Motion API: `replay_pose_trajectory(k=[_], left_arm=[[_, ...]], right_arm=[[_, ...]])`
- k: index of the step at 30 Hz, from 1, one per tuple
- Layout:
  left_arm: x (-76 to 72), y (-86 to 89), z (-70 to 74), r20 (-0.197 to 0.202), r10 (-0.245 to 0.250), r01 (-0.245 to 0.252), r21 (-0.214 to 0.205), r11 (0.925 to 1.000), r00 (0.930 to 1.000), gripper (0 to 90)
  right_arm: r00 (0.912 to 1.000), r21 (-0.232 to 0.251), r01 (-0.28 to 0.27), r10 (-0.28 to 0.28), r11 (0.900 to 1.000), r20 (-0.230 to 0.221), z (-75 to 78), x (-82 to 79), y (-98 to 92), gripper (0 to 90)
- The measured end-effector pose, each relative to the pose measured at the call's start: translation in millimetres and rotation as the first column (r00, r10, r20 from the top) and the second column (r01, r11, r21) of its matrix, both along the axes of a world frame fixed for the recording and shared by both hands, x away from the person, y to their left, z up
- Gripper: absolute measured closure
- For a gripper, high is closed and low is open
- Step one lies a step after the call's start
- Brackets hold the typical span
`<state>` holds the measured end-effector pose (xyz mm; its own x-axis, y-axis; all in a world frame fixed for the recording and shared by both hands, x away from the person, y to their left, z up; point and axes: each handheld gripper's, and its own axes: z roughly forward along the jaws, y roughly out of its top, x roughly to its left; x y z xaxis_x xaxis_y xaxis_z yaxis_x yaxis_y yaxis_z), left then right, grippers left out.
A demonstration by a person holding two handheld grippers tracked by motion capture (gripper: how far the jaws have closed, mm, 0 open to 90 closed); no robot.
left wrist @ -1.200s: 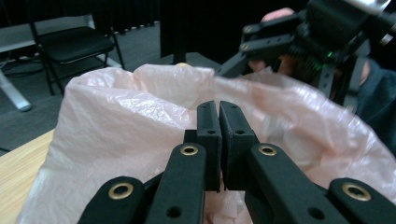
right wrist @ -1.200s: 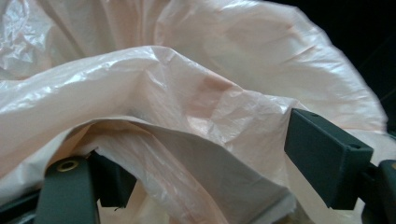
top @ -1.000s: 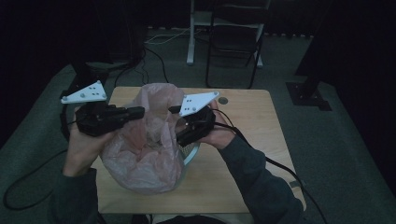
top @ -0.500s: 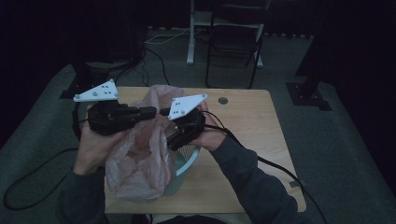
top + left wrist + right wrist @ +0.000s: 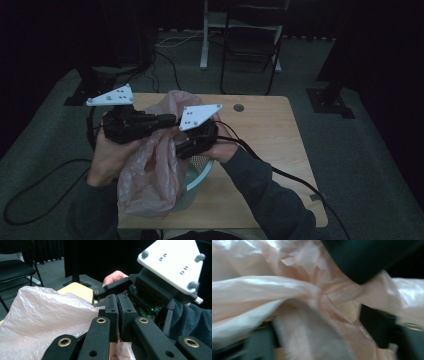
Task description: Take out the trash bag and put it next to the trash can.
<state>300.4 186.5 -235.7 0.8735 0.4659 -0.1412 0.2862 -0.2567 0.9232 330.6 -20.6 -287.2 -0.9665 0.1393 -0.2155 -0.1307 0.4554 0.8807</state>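
Note:
A thin pink plastic bag [image 5: 150, 170] hangs over the left side of a pale round bin [image 5: 197, 175] on the wooden table [image 5: 270, 130]. My left gripper [image 5: 172, 120] is held above the bin, its jaws shut together on the bag's upper edge [image 5: 45, 312]. My right gripper [image 5: 181, 149] sits close behind and below it, pushed into the bag. In the blurred right gripper view the pink film [image 5: 299, 290] lies across the gap between two dark jaws that stand apart. One black finger [image 5: 112, 287] of the right gripper shows just beyond my left jaws.
The table's right half is bare wood with a small round grommet [image 5: 238, 107] near the far edge. A black folding chair [image 5: 250, 45] and a white post stand beyond the table. Cables trail over the floor at left and off the table's right front.
The bag, spread wide over the bin one second ago, is now gathered into a narrow hanging bunch. Both grippers have risen and come closer together, and the bin's right rim is uncovered.

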Motion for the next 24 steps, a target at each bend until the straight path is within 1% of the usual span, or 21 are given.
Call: replay_pose_trajectory(k=[1,2,3,4,5,6,7,9,11,14,16,17,18,19,20,21,23,24], left_arm=[[0.4,-0.4,-0.2,-0.003,-0.006,0.006,-0.003,1.0000,1.0000,86.2],[0.6,-1.0,-0.2,-0.005,-0.008,0.008,-0.006,1.0000,1.0000,85.3],[0.7,-1.5,-0.2,-0.006,-0.006,0.006,-0.006,1.0000,1.0000,84.4],[0.9,-1.8,-0.2,-0.008,-0.005,0.005,-0.006,1.0000,1.0000,84.0],[1.2,-1.9,-0.3,-0.010,-0.007,0.007,-0.010,0.9999,0.9999,83.4],[1.4,-2.0,-0.3,-0.011,-0.007,0.007,-0.011,0.9999,0.9999,82.8],[1.4,-2.0,-0.3,-0.011,-0.007,0.007,-0.011,0.9999,0.9999,82.7],[0.8,-1.9,-0.3,-0.010,-0.006,0.006,-0.011,0.9999,0.9999,82.7],[0.4,-0.9,0.1,-0.006,-0.003,0.003,-0.012,0.9999,1.0000,82.7],[-0.6,2.2,0.8,-0.001,0.002,-0.002,-0.021,0.9998,1.0000,82.8],[-1.6,2.4,1.0,0.001,0.003,-0.003,-0.022,0.9998,1.0000,83.2],[-1.9,2.4,1.2,0.003,0.003,-0.003,-0.018,0.9998,1.0000,83.3],[-2.2,2.4,1.2,0.003,0.001,-0.001,-0.016,0.9999,1.0000,83.9],[-2.2,2.4,1.2,0.003,0.001,-0.001,-0.016,0.9999,1.0000,83.9],[-2.2,1.7,1.0,0.004,-0.001,0.001,-0.015,0.9999,1.0000,83.9],[-2.0,1.3,0.9,0.003,-0.001,0.001,-0.013,0.9999,1.0000,84.5],[-1.4,-0.7,0.4,0.001,-0.005,0.005,-0.009,1.0000,1.0000,84.6],[-1.0,-1.9,0.1,-0.001,-0.009,0.009,-0.009,0.9999,1.0000,84.7]], right_arm=[[0.9998,0.000,0.004,-0.004,1.0000,0.018,-0.1,-1.3,0.7,47.8],[0.9996,-0.008,-0.011,0.011,0.9999,0.024,-0.3,-2.5,1.2,58.1],[0.9993,-0.012,-0.013,0.013,0.9998,0.036,-0.7,-4.0,1.9,63.2],[0.9989,-0.017,-0.012,0.013,0.9998,0.045,-0.9,-5.2,2.4,70.6],[0.9989,-0.018,-0.021,0.022,0.9996,0.041,-0.9,-5.7,2.5,75.9],[0.9993,-0.018,-0.014,0.014,0.9997,0.036,-0.5,-5.4,2.5,79.6],[0.9993,-0.018,-0.014,0.014,0.9997,0.036,-0.5,-5.4,2.5,79.6],[0.9996,-0.027,-0.026,0.026,0.9993,0.004,0.5,-3.1,3.6,85.8],[0.9992,-0.029,-0.040,0.040,0.9988,-0.002,0.5,-2.9,3.9,86.9],[0.9991,-0.035,-0.043,0.043,0.9985,0.004,0.1,-4.0,3.5,88.1],[0.9988,-0.031,-0.049,0.049,0.9983,-0.001,-0.6,-4.2,1.6,87.5],[0.9989,-0.026,-0.046,0.046,0.9986,0.001,-0.9,-4.2,0.7,84.7],[0.9987,-0.015,-0.051,0.051,0.9986,-0.005,-0.8,-3.4,-0.6,74.3],[0.9987,-0.015,-0.051,0.051,0.9986,-0.005,-0.8,-3.4,-0.6,74.3],[0.9979,-0.004,-0.060,0.060,0.9982,-0.026,-0.3,-2.3,-1.5,59.3],[0.9989,0.009,-0.025,0.026,0.9996,-0.038,0.6,-1.4,-1.4,36.2],[0.9993,0.006,-0.004,0.005,1.0000,-0.037,0.5,-0.6,-0.8,27.5],[0.9994,0.008,0.005,-0.004,1.0000,-0.035,0.4,-0.3,-0.7,26.4]])
